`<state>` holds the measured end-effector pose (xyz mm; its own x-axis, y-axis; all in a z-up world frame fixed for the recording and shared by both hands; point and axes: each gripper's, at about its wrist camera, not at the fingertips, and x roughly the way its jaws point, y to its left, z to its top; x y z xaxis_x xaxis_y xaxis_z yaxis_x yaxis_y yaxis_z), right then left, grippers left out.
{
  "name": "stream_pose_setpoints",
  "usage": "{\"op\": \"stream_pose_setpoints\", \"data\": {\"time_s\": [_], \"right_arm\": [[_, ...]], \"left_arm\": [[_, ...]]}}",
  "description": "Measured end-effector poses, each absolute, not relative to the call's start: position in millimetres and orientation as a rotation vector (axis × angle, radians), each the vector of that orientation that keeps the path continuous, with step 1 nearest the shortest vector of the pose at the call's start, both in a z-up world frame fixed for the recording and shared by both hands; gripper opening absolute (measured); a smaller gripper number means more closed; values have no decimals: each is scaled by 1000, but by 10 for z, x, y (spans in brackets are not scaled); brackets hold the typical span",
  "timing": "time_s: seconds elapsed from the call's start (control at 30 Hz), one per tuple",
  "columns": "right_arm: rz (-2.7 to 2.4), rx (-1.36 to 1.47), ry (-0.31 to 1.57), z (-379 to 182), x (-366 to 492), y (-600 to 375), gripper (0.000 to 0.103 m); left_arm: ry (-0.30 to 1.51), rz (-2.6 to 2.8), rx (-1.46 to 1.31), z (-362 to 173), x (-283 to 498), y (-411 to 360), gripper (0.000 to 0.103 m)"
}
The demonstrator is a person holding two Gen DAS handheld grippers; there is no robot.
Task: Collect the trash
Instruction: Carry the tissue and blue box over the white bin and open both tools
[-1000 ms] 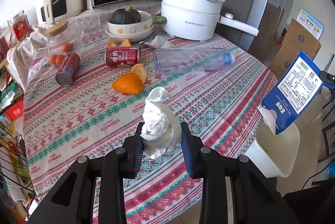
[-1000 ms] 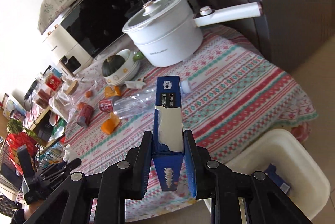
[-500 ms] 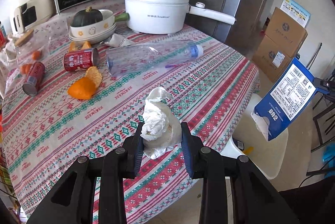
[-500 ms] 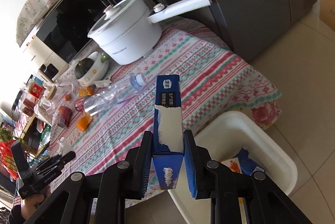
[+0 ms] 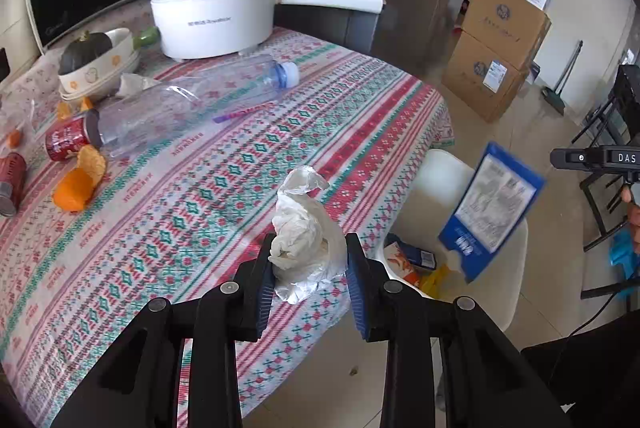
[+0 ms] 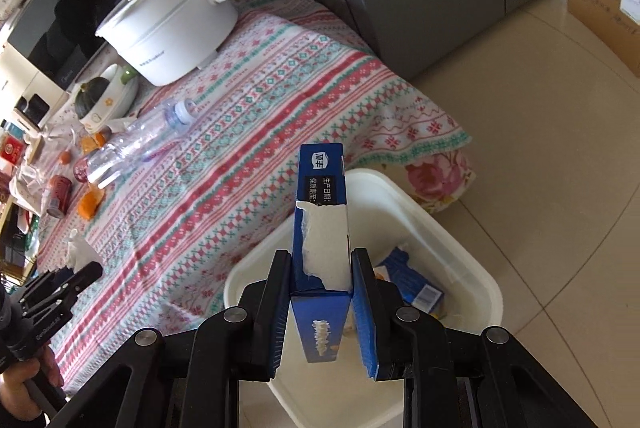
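My left gripper (image 5: 307, 248) is shut on a crumpled white tissue wad (image 5: 300, 224), held over the table's near right edge, just short of the white bin (image 5: 444, 164). My right gripper (image 6: 320, 264) has a blue carton (image 6: 322, 188) upright between its pads, directly above the bin's (image 6: 460, 248) opening. Its jaws are opening, and the pads still look to touch the carton's sides. In the left wrist view the carton (image 5: 492, 212) appears blurred above the bin, at the tip of the right gripper (image 5: 560, 158). Cartons and wrappers lie inside the bin.
On the patterned tablecloth (image 5: 248, 156) lie a clear plastic bottle (image 5: 188, 104), red cans (image 5: 66, 138) and orange peel (image 5: 74, 188). A white pot (image 5: 216, 16) and a bowl with a squash (image 5: 96, 56) stand behind. Cardboard boxes (image 5: 496, 48) and a black chair (image 5: 612, 132) stand on the floor.
Both grippers moved from over the table toward the bin. The left one carried the tissue to the table's edge; the right one sank with the carton until the bin lay directly below.
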<state>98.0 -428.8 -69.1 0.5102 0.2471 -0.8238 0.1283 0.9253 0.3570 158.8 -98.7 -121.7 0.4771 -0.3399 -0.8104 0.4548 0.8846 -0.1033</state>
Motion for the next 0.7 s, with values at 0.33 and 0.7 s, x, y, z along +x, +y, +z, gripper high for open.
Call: {"op": "stream_pose_setpoints", "data": {"time_s": [0.33,0.7], "right_arm": [[-43,406,1110,-814,960,-4444,76],[-101,432,1117,-846,934,-4647,79]], "left_arm": [[1029,-605,135,-1499,1560,-1611,34],[1086,-712,251,-1868,1432,-2348,35]]}}
